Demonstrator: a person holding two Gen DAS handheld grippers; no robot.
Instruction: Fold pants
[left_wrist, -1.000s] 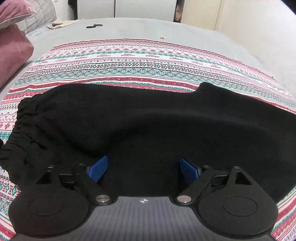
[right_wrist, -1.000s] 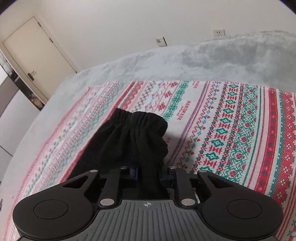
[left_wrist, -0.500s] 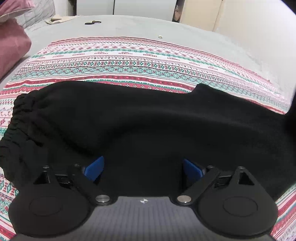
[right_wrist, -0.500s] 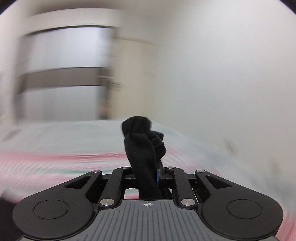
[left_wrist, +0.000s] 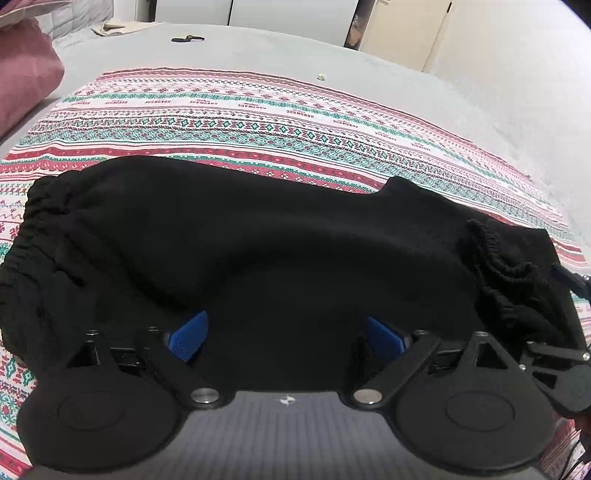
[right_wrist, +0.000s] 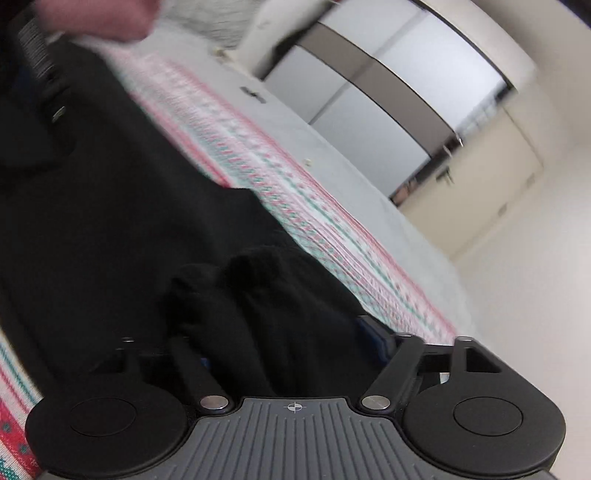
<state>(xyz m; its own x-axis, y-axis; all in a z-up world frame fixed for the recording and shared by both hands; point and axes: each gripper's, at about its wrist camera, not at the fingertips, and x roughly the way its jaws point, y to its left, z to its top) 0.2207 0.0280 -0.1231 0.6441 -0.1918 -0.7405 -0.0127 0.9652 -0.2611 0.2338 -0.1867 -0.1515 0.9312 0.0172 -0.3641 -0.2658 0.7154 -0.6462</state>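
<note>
Black pants (left_wrist: 258, 251) lie flat across a striped patterned cloth (left_wrist: 258, 122) on the bed, waistband at the left. My left gripper (left_wrist: 286, 332) is open, its blue pads (left_wrist: 188, 332) spread over the near edge of the pants. The gathered leg cuff (left_wrist: 498, 266) now lies on the pants at the right. My right gripper (right_wrist: 291, 343) is at that cuff (right_wrist: 258, 302), its jaws spread wide with cloth bunched between them; it also shows at the right edge of the left wrist view (left_wrist: 561, 369).
A pink pillow (left_wrist: 22, 74) lies at the far left. A small dark object (left_wrist: 186, 38) and a white scrap (left_wrist: 321, 76) lie on the grey bedspread (left_wrist: 369, 66). Wardrobe doors (right_wrist: 369, 110) stand behind the bed.
My right gripper carried the leg cuff up and over toward the left, laid it on the pants near my left gripper, and its jaws have spread apart. The left gripper stayed open in place.
</note>
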